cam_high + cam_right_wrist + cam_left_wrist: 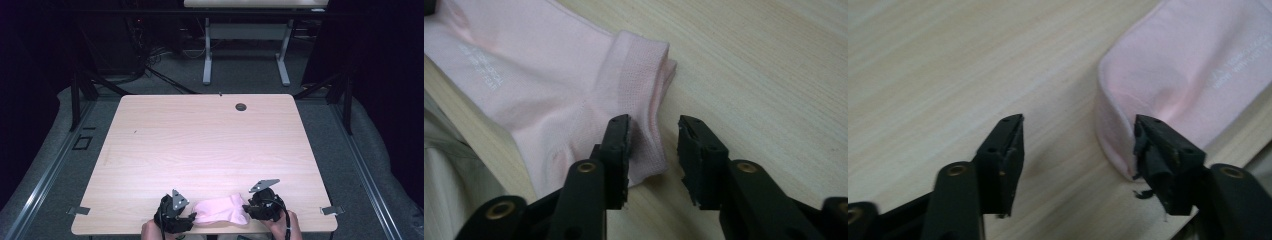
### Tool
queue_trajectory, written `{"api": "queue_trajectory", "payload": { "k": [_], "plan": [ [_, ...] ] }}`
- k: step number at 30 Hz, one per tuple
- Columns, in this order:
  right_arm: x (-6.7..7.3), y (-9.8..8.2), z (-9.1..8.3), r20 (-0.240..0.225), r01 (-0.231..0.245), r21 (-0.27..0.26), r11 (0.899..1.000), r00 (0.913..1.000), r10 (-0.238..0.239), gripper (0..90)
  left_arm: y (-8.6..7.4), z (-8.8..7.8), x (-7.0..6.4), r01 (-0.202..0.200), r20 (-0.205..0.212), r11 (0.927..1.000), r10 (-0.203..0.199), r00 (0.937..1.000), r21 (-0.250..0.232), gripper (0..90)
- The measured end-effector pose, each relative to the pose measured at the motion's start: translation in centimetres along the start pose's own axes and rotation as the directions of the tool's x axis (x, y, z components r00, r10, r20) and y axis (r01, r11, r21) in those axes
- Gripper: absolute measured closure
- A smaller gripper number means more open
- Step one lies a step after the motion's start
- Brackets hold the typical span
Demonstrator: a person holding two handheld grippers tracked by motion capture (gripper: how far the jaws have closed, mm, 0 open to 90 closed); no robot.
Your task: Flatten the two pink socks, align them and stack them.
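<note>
At the near edge of the surface (150, 150): pink sock (220, 210) lying flat between both tools. Left tool (1078, 150) spread, gripping nothing; right tool (653, 150) parted, straddling the cuff without pinching. Laying-out seemingly done; withdrawal left.

sock (220, 210): pale pink, plain knit, ribbed cuff, faint white print | bench (200, 145): light wood grain, one dark round hole | left tongs (1075, 160): black, grey plate on top | right tongs (653, 160): black, brass rivets | floor (240, 80): dark grey carpet
</note>
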State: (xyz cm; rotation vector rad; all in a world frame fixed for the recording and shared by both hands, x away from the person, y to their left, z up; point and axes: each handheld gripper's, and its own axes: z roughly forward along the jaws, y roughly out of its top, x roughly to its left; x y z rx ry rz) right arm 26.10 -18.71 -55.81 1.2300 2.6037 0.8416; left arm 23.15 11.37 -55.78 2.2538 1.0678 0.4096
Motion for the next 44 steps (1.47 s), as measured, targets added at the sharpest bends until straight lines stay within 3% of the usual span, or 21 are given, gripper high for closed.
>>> {"api": "queue_trajectory", "payload": {
  "k": [5,10,17,20,26,32,36,38,39,40,44],
  "plan": [
    [-0.3,0.1,-1.0,-0.013,-0.028,-0.047,0.998,0.9995,0.027,41.9,0.5,-1.4,0.7,0.012,-0.036,0.9981,-0.015,0.9992,-0.06,18.5],
    [-0.6,0.1,-2.7,0.006,-0.044,-0.121,0.992,0.999,0.045,20.9,0.5,-2.8,2.2,0.031,-0.08,0.9957,-0.038,0.9961,-0.087,12.3],
    [-2.5,-1.0,-4.7,0.066,-0.093,-0.195,0.976,0.992,0.108,6.9,-0.6,-3.7,5.1,0.094,-0.155,0.9899,-0.11,0.9817,-0.106,4.5],
    [-3.5,-1.8,-5.0,0.111,-0.114,-0.21,0.971,0.9839,0.14,3.9,-1.4,-3.6,6.6,0.118,-0.185,0.9872,-0.136,0.9733,-0.108,1.7],
    [-6.2,-4.0,-4.4,0.149,-0.178,-0.223,0.958,0.9654,0.214,0.9,-3.4,-2.0,9.3,0.183,-0.222,0.9781,-0.201,0.9541,-0.1,0.2],
    [-9.1,-6.0,-2.6,0.151,-0.253,-0.232,0.939,0.9443,0.292,4.8,-4.4,-0.2,10.6,0.203,-0.244,0.9764,-0.215,0.9458,-0.074,0.1],
    [-9.4,-6.3,-2.1,0.221,-0.215,-0.257,0.942,0.9361,0.274,4.6,-4.9,0.6,11.2,0.224,-0.227,0.9671,-0.246,0.9422,-0.121,0.1],
    [-9.4,-6.2,-1.7,0.271,-0.177,-0.248,0.952,0.9311,0.244,2.1,-4.8,0.8,11.5,0.23,-0.228,0.9649,-0.254,0.94,-0.127,0.0],
    [-9.5,-6.1,-1.6,0.271,-0.177,-0.246,0.953,0.9314,0.243,0.1,-4.7,0.9,11.6,0.235,-0.227,0.9633,-0.259,0.9388,-0.13,0.0],
    [-9.7,-6.2,-1.5,0.266,-0.168,-0.245,0.955,0.9355,0.232,0.0,-4.7,0.9,11.8,0.234,-0.217,0.9643,-0.257,0.9417,-0.123,0.0],
    [-10.2,-6.3,-1.6,0.241,-0.139,-0.246,0.959,0.9498,0.199,0.0,-4.5,1.1,12.4,0.248,-0.192,0.9612,-0.268,0.944,-0.12,0.0]
  ]
}}
